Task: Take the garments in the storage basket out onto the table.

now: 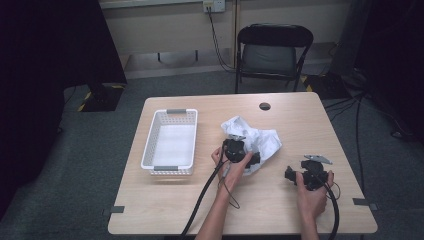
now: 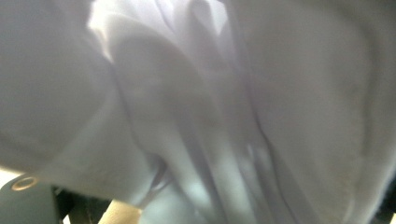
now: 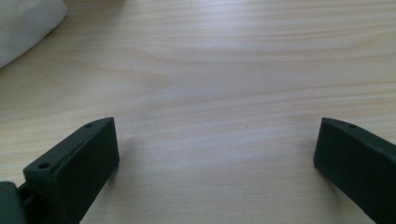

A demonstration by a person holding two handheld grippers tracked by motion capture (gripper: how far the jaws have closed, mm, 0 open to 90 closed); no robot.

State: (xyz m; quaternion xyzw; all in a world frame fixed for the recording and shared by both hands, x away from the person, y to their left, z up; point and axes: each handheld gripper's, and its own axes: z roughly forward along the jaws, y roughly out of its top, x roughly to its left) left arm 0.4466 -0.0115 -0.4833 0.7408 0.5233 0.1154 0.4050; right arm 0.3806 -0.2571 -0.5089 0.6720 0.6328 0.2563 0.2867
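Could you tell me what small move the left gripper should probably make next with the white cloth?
Probably draw the left gripper back slightly: the crumpled white cloth crowds its camera, no pinch is visible, and the right gripper rests open on bare table beside it.

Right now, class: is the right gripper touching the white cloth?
Apart. The high view shows bare table between the right gripper and the cloth.

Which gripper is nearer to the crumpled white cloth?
Left. The left gripper is right against the white cloth; the right gripper sits apart from it on the bare table.
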